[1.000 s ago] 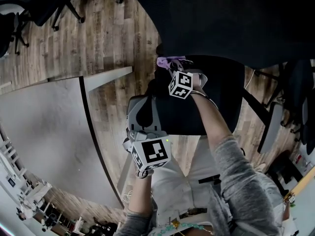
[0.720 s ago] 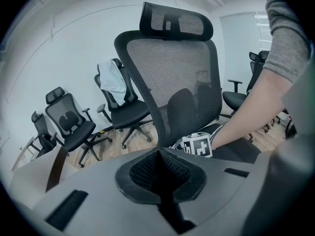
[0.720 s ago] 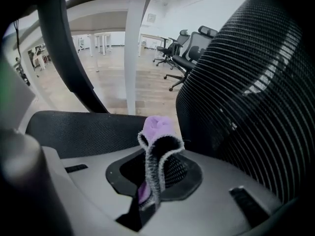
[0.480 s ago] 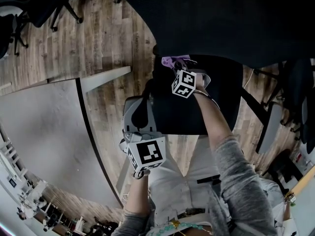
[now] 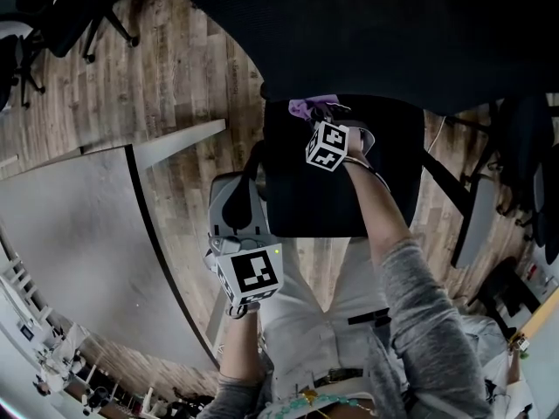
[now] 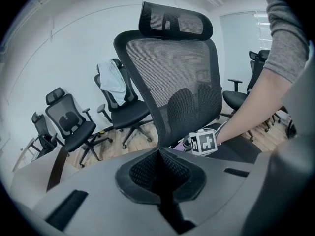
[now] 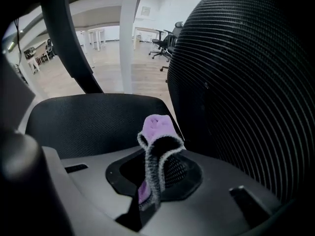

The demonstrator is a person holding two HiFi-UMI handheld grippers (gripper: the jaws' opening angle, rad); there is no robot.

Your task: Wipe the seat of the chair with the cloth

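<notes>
Wood-plank floor (image 5: 188, 77), black mesh chair seat (image 5: 306, 190); purple fringed cloth (image 7: 156, 129), half hidden overhead at 12 o'clock, pinched by right gripper (image 7: 153, 156) close up; left gripper (image 6: 159, 154) clenched.

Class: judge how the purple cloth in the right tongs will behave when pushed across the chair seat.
Probably floppy: the purple cloth folds over itself above the right tongs. Likely light, since a pinch alone holds its free end up. Its fuzzy edge should drag, not slip, on the woven seat.
</notes>
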